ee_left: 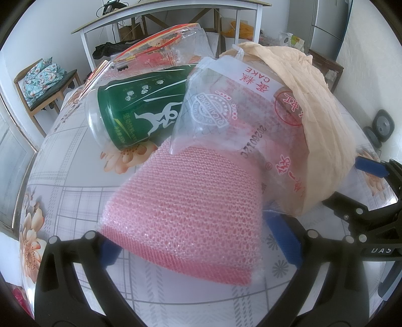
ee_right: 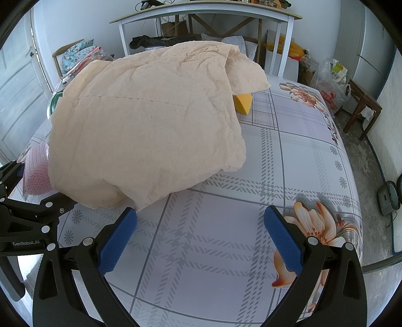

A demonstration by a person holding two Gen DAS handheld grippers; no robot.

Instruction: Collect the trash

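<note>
A heap of trash lies on the flowered tablecloth. The pink bubble wrap is nearest, and my left gripper stands open around its near edge. Behind it lie a green-labelled clear bottle on its side, a clear cake wrapper with red print, and a crumpled beige paper. In the right wrist view the beige paper covers most of the heap, with a yellow object poking out behind. My right gripper is open over bare cloth, just right of the paper.
A red-and-clear plastic bag lies behind the bottle. Beyond the table stand a white desk, a chair with floral cloth, and a wooden stool beside plastic bags. The table's right edge drops to the floor.
</note>
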